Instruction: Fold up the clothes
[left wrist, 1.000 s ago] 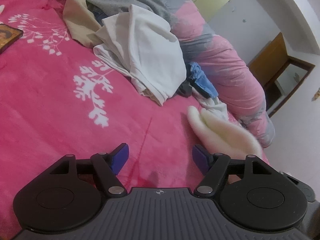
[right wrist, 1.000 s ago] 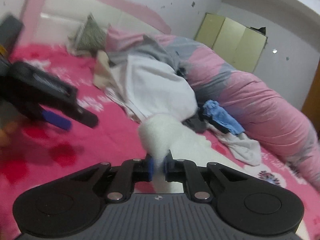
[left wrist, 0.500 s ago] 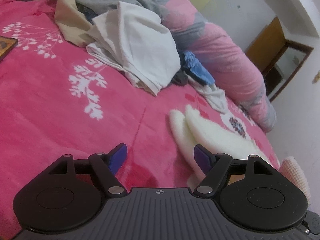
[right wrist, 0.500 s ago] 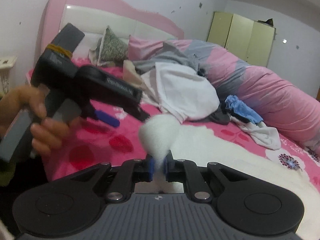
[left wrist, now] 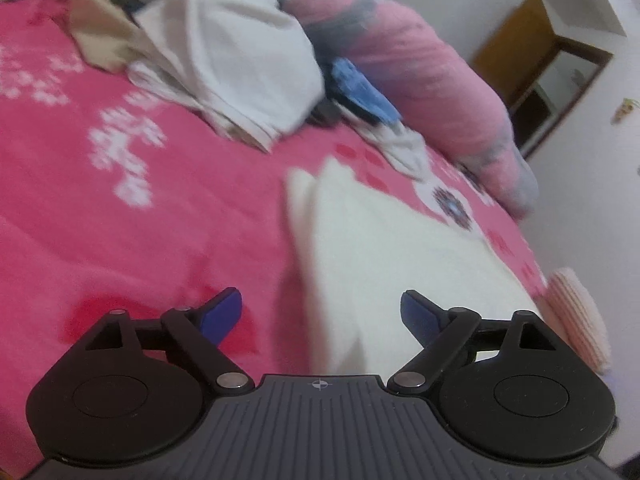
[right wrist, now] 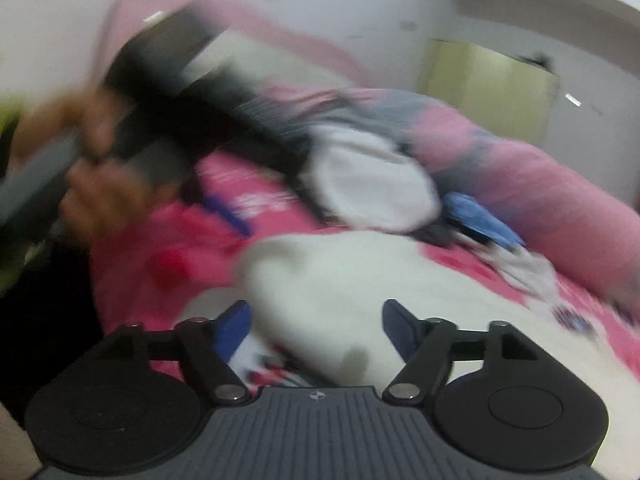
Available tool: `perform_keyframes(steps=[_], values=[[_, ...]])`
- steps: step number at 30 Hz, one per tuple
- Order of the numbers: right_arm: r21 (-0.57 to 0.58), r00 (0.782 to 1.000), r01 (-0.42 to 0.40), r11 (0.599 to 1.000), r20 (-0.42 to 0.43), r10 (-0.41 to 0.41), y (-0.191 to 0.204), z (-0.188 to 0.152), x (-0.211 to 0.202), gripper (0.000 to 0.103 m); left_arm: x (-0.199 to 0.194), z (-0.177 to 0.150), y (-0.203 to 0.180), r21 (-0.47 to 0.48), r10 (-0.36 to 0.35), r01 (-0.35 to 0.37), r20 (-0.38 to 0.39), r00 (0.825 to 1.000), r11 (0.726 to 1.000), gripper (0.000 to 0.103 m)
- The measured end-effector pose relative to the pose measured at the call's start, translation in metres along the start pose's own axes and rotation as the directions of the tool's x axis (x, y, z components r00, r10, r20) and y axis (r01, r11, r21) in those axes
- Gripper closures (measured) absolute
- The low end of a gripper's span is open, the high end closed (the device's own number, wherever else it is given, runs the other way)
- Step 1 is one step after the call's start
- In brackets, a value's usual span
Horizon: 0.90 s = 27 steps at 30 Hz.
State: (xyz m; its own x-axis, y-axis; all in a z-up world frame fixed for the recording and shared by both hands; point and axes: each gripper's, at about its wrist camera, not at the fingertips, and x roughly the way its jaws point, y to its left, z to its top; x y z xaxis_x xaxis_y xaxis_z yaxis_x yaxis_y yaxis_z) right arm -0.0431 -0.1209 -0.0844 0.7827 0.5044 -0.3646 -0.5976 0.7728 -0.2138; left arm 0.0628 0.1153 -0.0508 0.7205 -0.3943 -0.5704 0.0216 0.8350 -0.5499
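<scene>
**Both claws spread wide over the fluffy white garment**

No brand, label or writing can be read anywhere; both views are smeared by motion.

One fluffy white garment [left wrist: 384, 264] lies flat on the pink bedspread [left wrist: 120, 240], near the bed's edge. In the left wrist view its long axis runs from the near right toward the far left, tapering to a folded end with two layered edges that points at the clothes pile. In the right wrist view the same garment [right wrist: 340, 280] shows a rounded, doubled-over end toward the left.

The left gripper [left wrist: 320, 314] has its jaws opening, far apart, the blue pads clear of the cloth; the garment's near edge lies below and between them, unheld. The right gripper [right wrist: 316, 328] also has its jaws opening, spread wide, with the garment's fold lying between the pads but not pinched.

Behind lies one heap: a white shirt [left wrist: 240, 64], a beige piece [left wrist: 100, 40], a blue cloth [left wrist: 360, 92] and a small pale crumpled item [left wrist: 404, 148]. One pink and grey duvet [left wrist: 424, 80] runs along the far side. One person's hand [right wrist: 92, 168] grips the left tool's handle, blurred.
</scene>
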Motion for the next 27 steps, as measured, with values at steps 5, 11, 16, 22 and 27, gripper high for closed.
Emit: perform_keyframes(steps=[5,11,16,22,27], values=[[0.472,0.976,0.210,0.856,-0.051,-0.211,-0.120,-0.025,-0.072,0.024,0.009,-0.007,-0.006,-0.008,-0.048,0.048,-0.081,0.996,0.999,0.015],[0.909,0.961,0.215,0.356,-0.132,-0.242,-0.236,-0.101,-0.134,0.023,-0.005,-0.025,-0.001,-0.050,-0.046,0.040,-0.127,0.991,0.998,0.015],[0.979,0.978,0.160,0.128,-0.139,-0.156,-0.268,-0.141,-0.123,0.024,-0.017,-0.047,0.003,-0.122,-0.136,0.117,-0.161,0.978,0.986,0.015],[0.979,0.985,0.149,0.139,-0.134,-0.112,-0.295,-0.139,-0.092,0.022,0.004,-0.064,-0.012,-0.147,-0.133,0.107,-0.183,0.974,0.983,0.012],[0.990,0.994,0.102,0.095,-0.097,-0.058,-0.311,-0.140,-0.072,0.022,0.014,-0.063,-0.020,-0.177,-0.077,0.057,-0.107,0.991,0.983,0.007]])
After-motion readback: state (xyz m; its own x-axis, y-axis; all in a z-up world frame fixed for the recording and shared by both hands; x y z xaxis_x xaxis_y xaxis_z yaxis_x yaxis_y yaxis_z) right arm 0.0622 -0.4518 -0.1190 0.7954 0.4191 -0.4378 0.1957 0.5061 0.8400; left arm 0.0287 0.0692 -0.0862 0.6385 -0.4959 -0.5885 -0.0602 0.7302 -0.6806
